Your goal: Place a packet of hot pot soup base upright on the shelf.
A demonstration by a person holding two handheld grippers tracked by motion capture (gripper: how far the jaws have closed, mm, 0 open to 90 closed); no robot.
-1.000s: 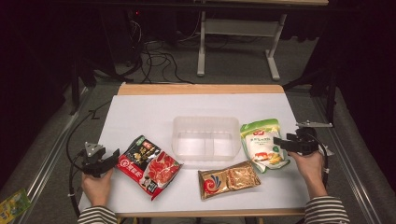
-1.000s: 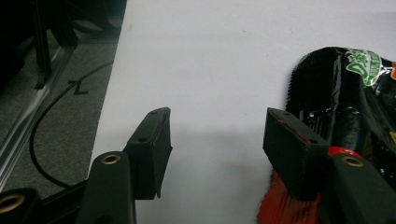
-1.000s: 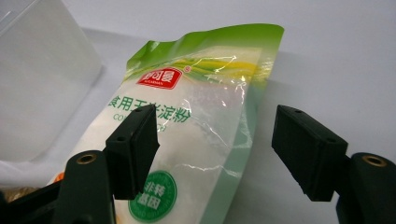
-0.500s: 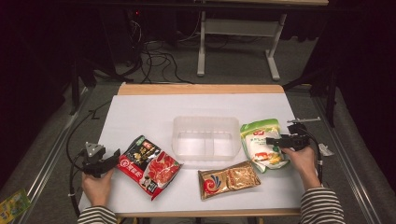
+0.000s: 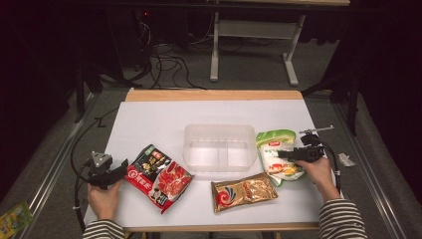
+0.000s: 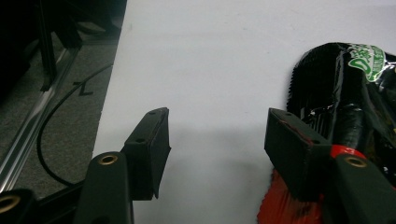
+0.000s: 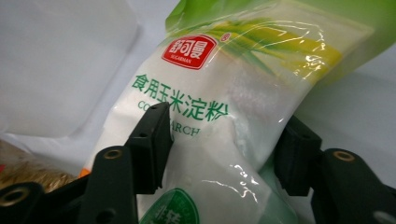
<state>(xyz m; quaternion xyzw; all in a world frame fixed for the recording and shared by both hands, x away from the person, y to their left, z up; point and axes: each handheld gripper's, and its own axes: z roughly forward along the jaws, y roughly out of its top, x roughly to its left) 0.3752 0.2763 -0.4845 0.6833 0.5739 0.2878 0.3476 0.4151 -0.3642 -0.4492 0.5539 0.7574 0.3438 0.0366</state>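
Since 1 second ago, the right gripper [image 5: 282, 154] has slid from the table's [image 5: 164, 117] 3 o'clock edge onto the green-and-white plastic bag of corn starch [image 5: 276, 155], which lies at 3 o'clock of the clear plastic 2-compartment tray [image 5: 219, 132]. Its jaws have just been closing, and the bag sits between them, bulging; firm contact cannot be told. The left gripper [image 5: 121, 168] rests as before at 9 o'clock of the red-and-black glossy seasoning packet [image 5: 158, 176], jaws wide apart, empty. The gold foil pouch [image 5: 244, 190] lies unmoved at 6 o'clock of the tray.
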